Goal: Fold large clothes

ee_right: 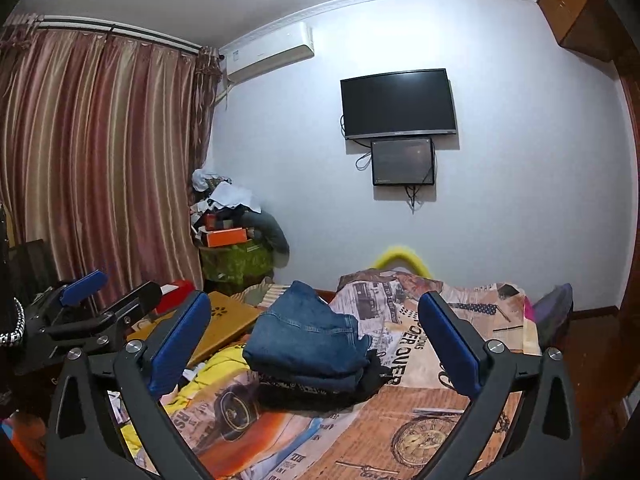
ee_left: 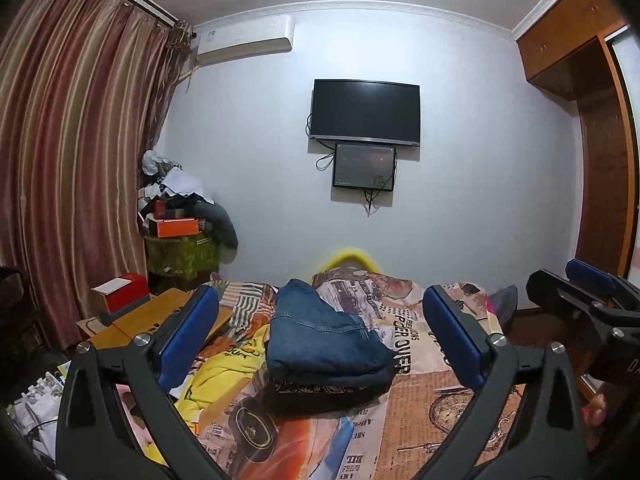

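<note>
Bedroom wall ahead, with a dark TV (ee_left: 365, 112) hung on it and striped curtains (ee_left: 72, 152) off to the left of my tongs. Below them runs the bed (ee_left: 448, 412), covered in a busy newspaper-print sheet.

My left tongs (ee_left: 320, 336) are spread as wide as they go, blue pads well apart, nothing between them but air. My right tongs (ee_right: 314, 338) stand the same: fully spread and empty. In the left view the right tongs show at the far right edge; in the right view the left tongs sit low at the left.

The jeans (ee_left: 324, 340) lie folded on the bed, straight ahead of both tongs and framed between each pair of pads, though beyond the tips and untouched. They rest on top of a darker folded piece (ee_left: 328, 390), so I read this as a stack of finished items. The stack's long axis runs away from me, toward the wall.

A yellow garment (ee_left: 224, 364) lies crumpled just left of the stack, nearer my left tongs than my right. I judge that is the likely next piece, so the left hand would reach it first, swinging left and down. Its loose folds hide any edge or long axis.
</note>
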`<state>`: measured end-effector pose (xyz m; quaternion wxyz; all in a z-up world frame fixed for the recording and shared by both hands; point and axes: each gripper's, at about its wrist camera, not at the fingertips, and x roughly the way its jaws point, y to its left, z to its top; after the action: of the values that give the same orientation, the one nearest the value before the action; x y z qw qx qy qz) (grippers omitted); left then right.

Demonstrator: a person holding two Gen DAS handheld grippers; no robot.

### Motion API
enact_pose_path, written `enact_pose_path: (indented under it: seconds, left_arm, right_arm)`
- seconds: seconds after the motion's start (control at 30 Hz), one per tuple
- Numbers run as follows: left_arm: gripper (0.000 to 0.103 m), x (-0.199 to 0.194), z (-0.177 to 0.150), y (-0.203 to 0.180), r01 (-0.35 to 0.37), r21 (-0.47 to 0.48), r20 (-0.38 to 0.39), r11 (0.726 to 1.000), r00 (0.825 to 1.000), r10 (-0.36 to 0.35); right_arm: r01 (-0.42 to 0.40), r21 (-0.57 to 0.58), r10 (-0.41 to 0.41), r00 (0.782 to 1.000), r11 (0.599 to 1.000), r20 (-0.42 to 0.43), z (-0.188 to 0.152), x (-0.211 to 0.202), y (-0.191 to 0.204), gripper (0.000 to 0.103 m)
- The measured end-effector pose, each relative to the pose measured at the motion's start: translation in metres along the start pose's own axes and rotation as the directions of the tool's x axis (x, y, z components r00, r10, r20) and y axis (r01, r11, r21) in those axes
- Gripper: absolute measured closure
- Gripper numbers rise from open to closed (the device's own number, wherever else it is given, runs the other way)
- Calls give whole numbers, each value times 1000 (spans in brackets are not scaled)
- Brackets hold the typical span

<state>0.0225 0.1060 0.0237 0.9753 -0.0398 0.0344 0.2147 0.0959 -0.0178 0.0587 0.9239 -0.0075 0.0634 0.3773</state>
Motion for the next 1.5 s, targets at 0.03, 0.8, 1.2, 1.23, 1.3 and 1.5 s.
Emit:
enact_pose_path:
  seconds: [0.03, 0.8, 1.2, 1.23, 1.3, 1.5]
  left_arm:
    - [1, 0, 0, 0, 1, 0, -1, 1000, 1000, -1]
    - [1, 18, -9, -11, -1, 47, -46, 999, 999, 3]
    - [1, 21, -13, -8, 1, 50, -54, 999, 999, 1]
    - [1, 21, -13, -8, 2, 50, -55, 999, 998, 1]
    - [1, 22, -13, -8, 0, 49, -55, 999, 998, 3]
    - [1, 25, -13, -5, 0, 45, -63, 999, 998, 3]
  right_arm:
    - [1, 1, -1, 1000, 1000, 0, -3, -2, 1, 0]
    - [25, 53, -21, 997, 998, -73, -9, 1, -14, 0]
    - [24, 48, -20, 997, 999, -78, -7, 0, -13, 0]
    - [24, 48, -20, 997, 999, -78, -8, 0, -14, 0]
    - [24, 47, -20, 997, 999, -78, -7, 0, -14, 0]
    - [21, 40, -18, 996, 999, -82, -8, 0, -13, 0]
